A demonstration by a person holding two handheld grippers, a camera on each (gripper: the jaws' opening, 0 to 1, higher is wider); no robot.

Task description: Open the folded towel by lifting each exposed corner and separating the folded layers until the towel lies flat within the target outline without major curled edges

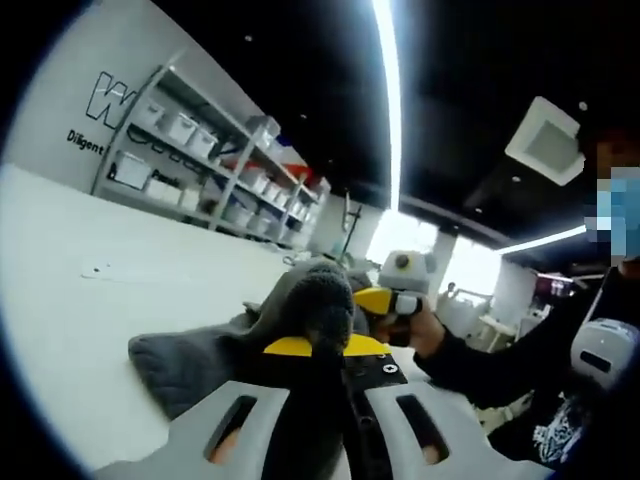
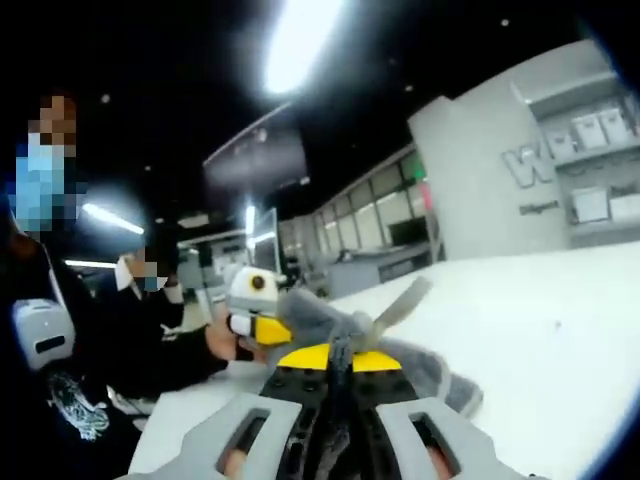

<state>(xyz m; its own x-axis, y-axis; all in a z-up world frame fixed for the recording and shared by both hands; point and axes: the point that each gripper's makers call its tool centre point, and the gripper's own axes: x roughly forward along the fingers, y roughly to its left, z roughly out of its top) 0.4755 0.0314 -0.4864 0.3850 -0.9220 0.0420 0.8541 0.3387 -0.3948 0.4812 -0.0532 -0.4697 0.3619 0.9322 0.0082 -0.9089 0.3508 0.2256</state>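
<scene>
Left gripper view: left gripper has its yellow-tipped jaws pressed together on a raised fold of the grey towel, which rises as a hump straight ahead of the jaws and trails off to the view's left onto the white table. Right gripper enters from the right, just beyond the same hump, a person's hand behind it; its yellow tip touches the cloth, so both grips sit close together on one bunched ridge. Bare table lies left of the towel; shelving stands well apart against the wall. No target outline can be made out. Right gripper view: right gripper is closed, pinching towel cloth between its tips. Towel bulk lies ahead and to the right, one flap sticking up. Left gripper sits ahead-left, against the cloth. Open table extends right. Judgement: parting the layers calls for drawing the two grips away from each other along the ridge.
</scene>
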